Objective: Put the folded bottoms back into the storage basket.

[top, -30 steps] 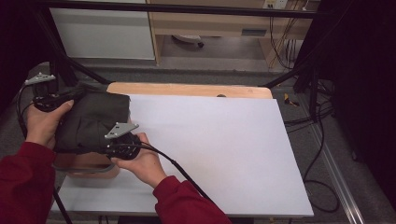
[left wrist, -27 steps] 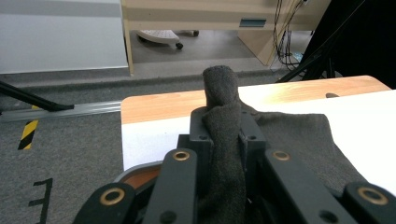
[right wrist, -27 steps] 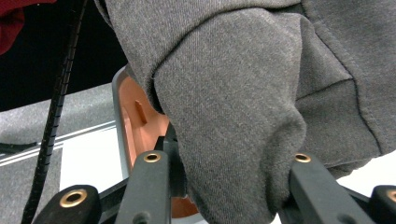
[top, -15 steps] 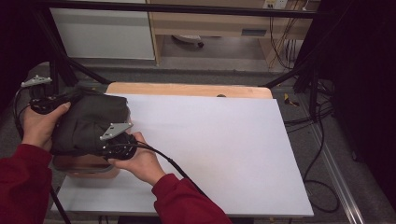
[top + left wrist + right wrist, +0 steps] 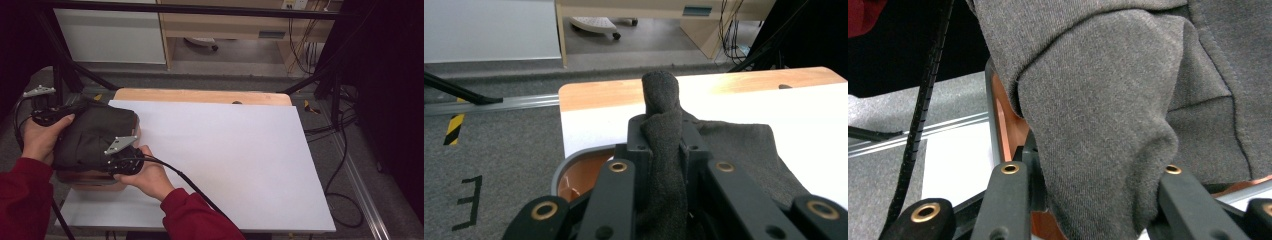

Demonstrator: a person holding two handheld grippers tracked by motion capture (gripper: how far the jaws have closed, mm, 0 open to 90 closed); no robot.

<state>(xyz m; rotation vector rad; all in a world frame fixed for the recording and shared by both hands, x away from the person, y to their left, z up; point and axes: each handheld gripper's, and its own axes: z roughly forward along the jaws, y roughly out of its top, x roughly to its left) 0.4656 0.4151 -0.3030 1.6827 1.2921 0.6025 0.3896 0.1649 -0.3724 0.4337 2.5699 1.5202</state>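
A dark grey folded garment (image 5: 90,132) hangs over a brown round bin (image 5: 85,179) at the table's left edge. My left gripper (image 5: 52,112) holds its far left side; in the left gripper view it (image 5: 663,130) is shut on a bunched fold of the garment (image 5: 664,95). My right gripper (image 5: 122,160) is at the garment's near right corner. In the right gripper view a thick fold of the garment (image 5: 1108,100) sits between the jaws of the right gripper (image 5: 1090,192), with the bin's orange wall (image 5: 998,115) behind it.
A white sheet (image 5: 225,150) covers the wooden table, whose bare far edge (image 5: 200,95) shows. The bin's grey rim (image 5: 574,161) lies left of the sheet. Black frame poles (image 5: 65,70) stand at the far left and cables (image 5: 345,120) run along the floor at right.
Both grippers and the garment have drifted a little to the left, over the bin. Both grips look the same.
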